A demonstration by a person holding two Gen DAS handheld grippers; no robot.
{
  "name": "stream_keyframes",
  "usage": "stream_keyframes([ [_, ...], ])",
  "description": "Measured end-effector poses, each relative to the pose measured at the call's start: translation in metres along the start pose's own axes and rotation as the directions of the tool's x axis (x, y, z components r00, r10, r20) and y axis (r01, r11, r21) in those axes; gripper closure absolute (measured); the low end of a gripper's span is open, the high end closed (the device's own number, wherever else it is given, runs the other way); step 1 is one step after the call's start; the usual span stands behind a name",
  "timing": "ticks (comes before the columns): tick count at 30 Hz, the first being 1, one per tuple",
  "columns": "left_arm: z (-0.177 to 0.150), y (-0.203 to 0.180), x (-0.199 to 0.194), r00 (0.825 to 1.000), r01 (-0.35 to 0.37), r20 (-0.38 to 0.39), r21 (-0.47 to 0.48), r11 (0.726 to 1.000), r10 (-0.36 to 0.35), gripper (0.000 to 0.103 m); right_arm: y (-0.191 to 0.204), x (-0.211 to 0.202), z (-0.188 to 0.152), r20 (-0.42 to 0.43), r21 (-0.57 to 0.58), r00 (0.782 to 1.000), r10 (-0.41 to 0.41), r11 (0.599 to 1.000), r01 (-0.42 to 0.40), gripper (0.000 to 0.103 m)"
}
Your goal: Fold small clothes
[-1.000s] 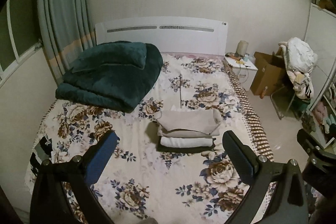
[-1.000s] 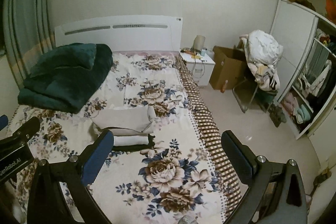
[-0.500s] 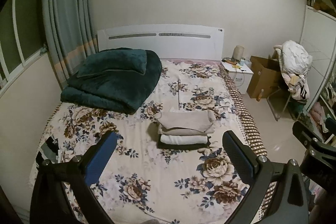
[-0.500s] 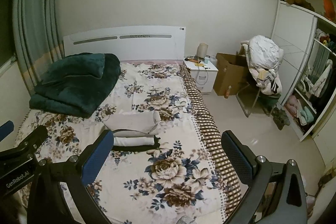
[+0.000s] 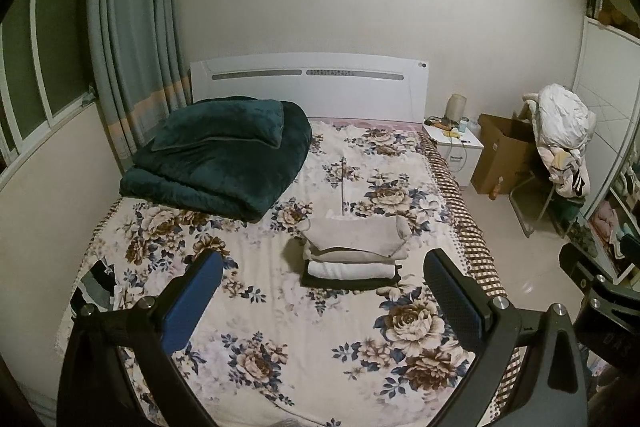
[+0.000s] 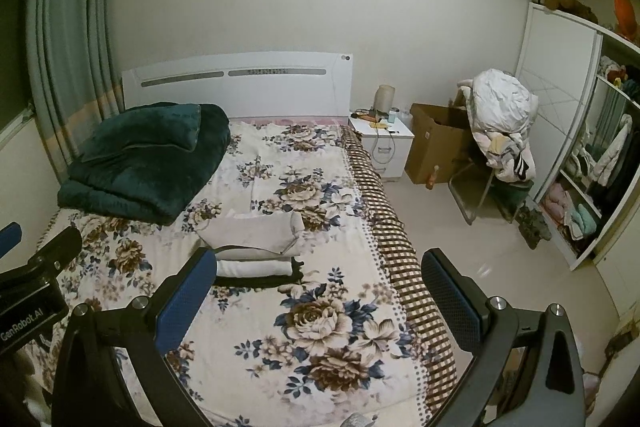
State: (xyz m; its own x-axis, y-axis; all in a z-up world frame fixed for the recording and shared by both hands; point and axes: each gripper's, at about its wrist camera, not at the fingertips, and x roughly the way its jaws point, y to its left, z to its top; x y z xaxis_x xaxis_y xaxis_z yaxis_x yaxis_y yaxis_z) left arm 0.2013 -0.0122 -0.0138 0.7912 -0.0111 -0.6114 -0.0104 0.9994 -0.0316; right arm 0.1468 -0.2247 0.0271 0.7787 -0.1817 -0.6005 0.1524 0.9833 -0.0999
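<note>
- Left wrist view: the left claw (image 5: 322,291) hangs spread wide with nothing between its blue pads, low in the frame over the floral bed (image 5: 280,339).
- Right wrist view: the right claw (image 6: 320,287) is likewise spread and empty; its left finger crosses in front of the near-left corner of the stack, though I judge it is well short of touching.
- The stack (image 5: 354,251) sits just right of the frame's centre in the left view: a beige piece on top, a white one under it, a dark one at the bottom, all folded.
- A green quilt (image 5: 220,167) lies at the upper left of the bed, apart from the stack.
- No loose garment shows on the bed; a heap on the chair (image 6: 500,123) at right may hold more, but I cannot tell.
- By the look of it the folding is done or between pieces.
- Risks as I see them: the top beige piece overhangs the white one on the right and has a lifted flap, so a brush from a claw could slide it off or open the fold.
- The soft mattress gives under pressure, so leaning near the stack could tip it.
- Each claw shows at the edge of the other's view, so they could knock together if both reach in.
</note>
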Motion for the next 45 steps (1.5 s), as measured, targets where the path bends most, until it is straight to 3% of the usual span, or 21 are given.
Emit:
stream_keyframes([
  [45, 0.008, -0.003, -0.012, 1.000, -0.005, 0.005, -0.003, 1.000, 0.005, 0.000, 0.010, -0.010, 0.024, 0.006, 0.001, 1.000, 0.016, 1.000, -0.016, 0.000],
])
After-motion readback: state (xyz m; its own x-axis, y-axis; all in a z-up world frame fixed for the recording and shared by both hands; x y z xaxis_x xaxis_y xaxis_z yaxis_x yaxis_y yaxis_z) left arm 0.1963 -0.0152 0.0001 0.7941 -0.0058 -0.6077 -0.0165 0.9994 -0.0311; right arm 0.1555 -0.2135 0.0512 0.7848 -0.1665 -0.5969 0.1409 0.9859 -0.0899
